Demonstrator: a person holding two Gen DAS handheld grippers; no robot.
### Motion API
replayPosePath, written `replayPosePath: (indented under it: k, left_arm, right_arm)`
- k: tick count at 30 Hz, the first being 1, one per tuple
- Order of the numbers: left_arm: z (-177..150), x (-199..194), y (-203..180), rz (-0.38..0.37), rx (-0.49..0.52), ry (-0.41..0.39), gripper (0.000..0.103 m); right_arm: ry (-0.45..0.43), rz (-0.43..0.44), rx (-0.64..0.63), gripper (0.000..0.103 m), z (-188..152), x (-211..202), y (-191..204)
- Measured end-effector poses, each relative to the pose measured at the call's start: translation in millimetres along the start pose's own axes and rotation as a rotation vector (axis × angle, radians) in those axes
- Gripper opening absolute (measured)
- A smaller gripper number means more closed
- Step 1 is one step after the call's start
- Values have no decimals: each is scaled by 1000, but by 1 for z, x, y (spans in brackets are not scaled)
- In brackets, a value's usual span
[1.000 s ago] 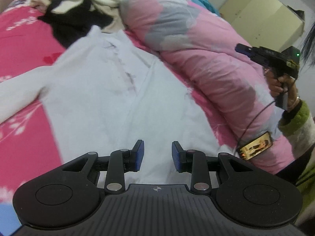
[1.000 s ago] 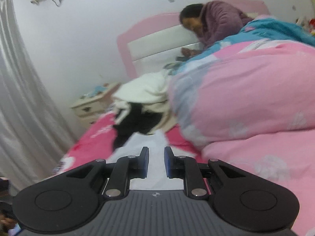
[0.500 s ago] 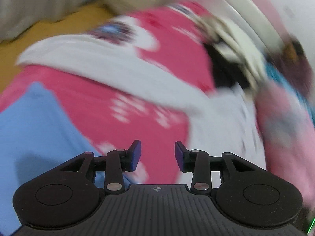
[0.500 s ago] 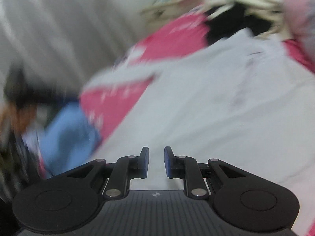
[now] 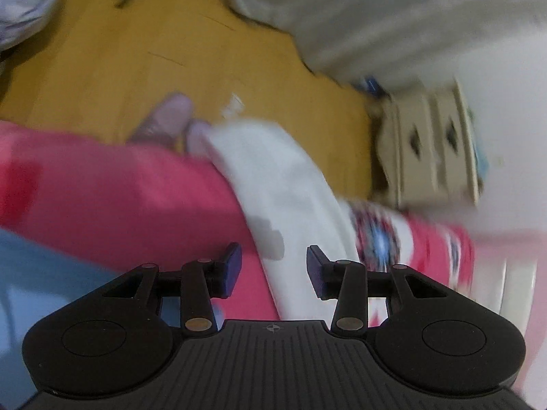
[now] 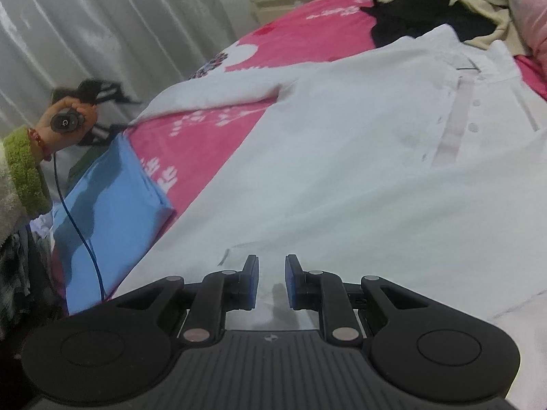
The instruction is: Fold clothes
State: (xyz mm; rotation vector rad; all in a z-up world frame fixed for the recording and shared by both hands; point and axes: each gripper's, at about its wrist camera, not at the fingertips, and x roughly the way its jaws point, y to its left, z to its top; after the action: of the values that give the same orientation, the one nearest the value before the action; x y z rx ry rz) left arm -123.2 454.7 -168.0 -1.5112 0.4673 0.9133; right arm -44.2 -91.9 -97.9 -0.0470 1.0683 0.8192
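White button-front shirt [image 6: 359,157] lies spread flat on the pink patterned bed sheet [image 6: 205,143], just ahead of the right gripper [image 6: 271,282], whose jaws stand slightly parted, pinching nothing. In the blurred left view, its white sleeve [image 5: 273,177] runs forward between the left gripper's [image 5: 273,270] spread jaws.

Motion-blurred left wrist view; white shirt [image 6: 359,157] cut by right frame edge, sleeve end [image 5: 273,171] smeared.
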Motion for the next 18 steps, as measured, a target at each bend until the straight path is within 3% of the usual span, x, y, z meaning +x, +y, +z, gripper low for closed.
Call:
replayPosePath:
  k: [1,3,5,10,13,15,18]
  left_arm:
    - [8,1,3,1,-23,-11,44]
    - [22,8,8,-14,-44,10,57]
    - [32,19,10,-43,-62,55,57]
    - [44,35,7,-49,-82,37,57]
    - [41,41,-1,-23,-51,14,38]
    - [36,41,-7,-20,-4,-12,10]
    - [26,33,-17,-13,88,-79,4]
  right_arm:
    - [-3,-6,5,19,0,-1,-1]
    - [-1,-15,12,19,-1,-2,-4]
    - [7,-26,20,20,-2,0,-7]
    - [8,-33,34,20,-5,3,-9]
    - [3,-30,23,20,-7,3,-7]
    - [0,-23,11,20,-7,5,-5]
    - [-16,-6,-43,20,-4,15,-1]
